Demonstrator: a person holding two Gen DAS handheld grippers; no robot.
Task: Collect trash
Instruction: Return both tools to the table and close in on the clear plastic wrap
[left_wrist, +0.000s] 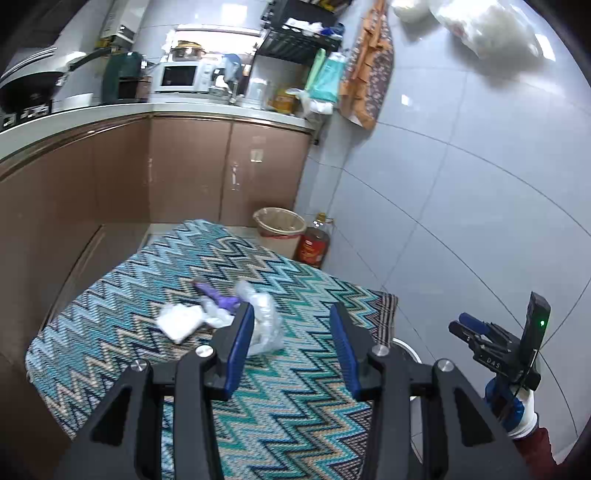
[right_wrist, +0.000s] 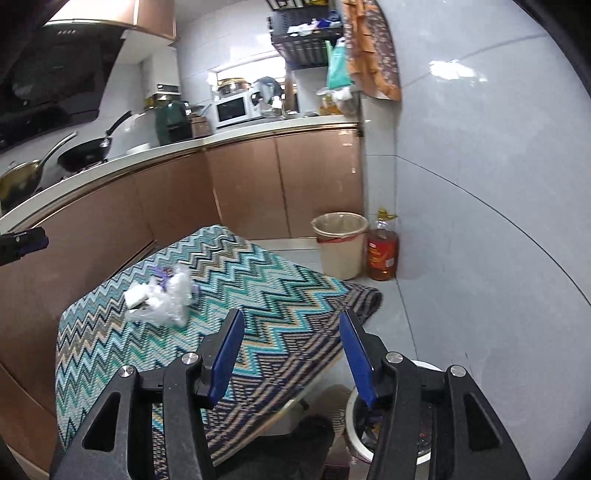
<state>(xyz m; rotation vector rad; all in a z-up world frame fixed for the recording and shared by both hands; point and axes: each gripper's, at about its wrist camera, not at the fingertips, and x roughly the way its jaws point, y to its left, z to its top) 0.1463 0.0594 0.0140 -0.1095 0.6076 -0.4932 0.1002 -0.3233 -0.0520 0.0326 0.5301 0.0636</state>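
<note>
- Counter, under a zigzag cloth: it carries all the trash in one heap toward its far left part. I work from the near edge.
- Bin, white, on the floor just beside the counter's near right corner and partly under my right tongs. It already holds dark scraps, so I judge this the drop point. A second, lined bin stands farther off by the cabinets, next to an oil bottle.
- Left tongs: blades spread apart, nothing between them. The left blade tip sits over the near edge of the heap; I cannot tell if it touches.
- Right tongs: also spread apart and empty, held over the counter's near right edge, well apart from the heap.
- Plastic bag, clear and crumpled: nearest item, so first pick, left side. Plan: shift left until the bag lies between the blades, lower to the cloth, close on the thickest crumple. Thin film may slip, and cloth must not be pinched.
- White wad, left of the bag, touching the heap. Second pick.
- Purple scrap, behind the bag, partly tucked under film. It may come up with the bag; check after lifting.
</note>
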